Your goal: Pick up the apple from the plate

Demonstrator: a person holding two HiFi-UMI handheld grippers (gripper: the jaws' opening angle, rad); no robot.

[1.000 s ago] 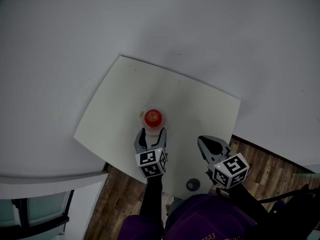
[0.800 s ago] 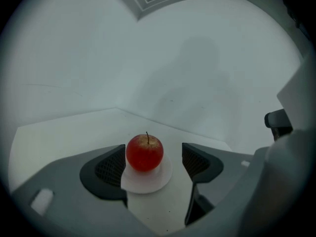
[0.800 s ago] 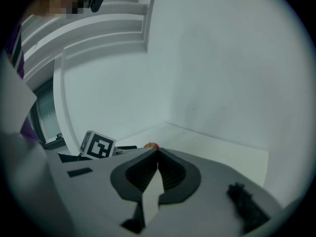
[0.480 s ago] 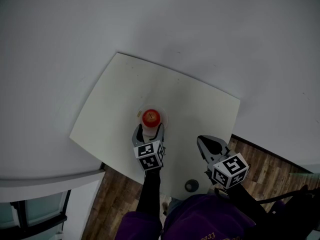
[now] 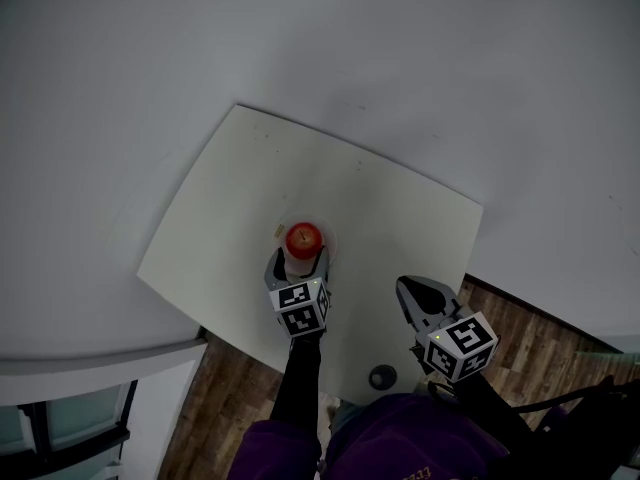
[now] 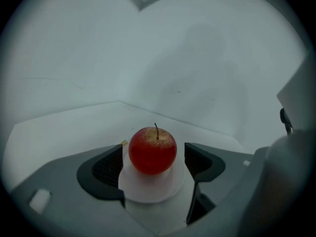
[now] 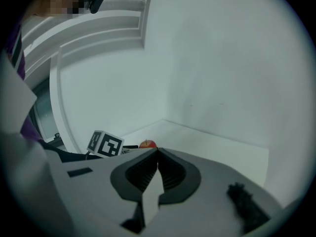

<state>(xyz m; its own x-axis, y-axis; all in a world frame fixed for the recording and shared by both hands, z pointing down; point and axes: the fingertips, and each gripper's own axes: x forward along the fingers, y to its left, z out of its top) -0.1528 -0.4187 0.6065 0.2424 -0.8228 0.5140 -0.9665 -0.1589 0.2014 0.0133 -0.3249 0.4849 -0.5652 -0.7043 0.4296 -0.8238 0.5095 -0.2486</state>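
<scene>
A red apple [image 5: 304, 239] with a thin stem sits upright on a small white plate [image 5: 328, 238] on the white table. In the left gripper view the apple [image 6: 152, 150] fills the middle, resting on the plate [image 6: 148, 189]. My left gripper [image 5: 297, 264] stands open at the plate's near side; its jaws have just been opening and now flank the apple, with a gap on each side. My right gripper [image 5: 418, 290] hovers apart at the table's front right, shut and empty. In the right gripper view its jaws [image 7: 157, 152] meet, with the apple [image 7: 147, 144] small beyond them.
The square white table [image 5: 250, 178] stands against a pale wall. A small dark round object [image 5: 383, 375] lies near the table's front edge. Wooden floor [image 5: 530, 343] shows at the right. The left gripper's marker cube [image 7: 104, 144] is seen in the right gripper view.
My left gripper has moved forward and down toward the apple, so its jaws now reach either side of the plate. The right gripper and the apple have stayed in place.
</scene>
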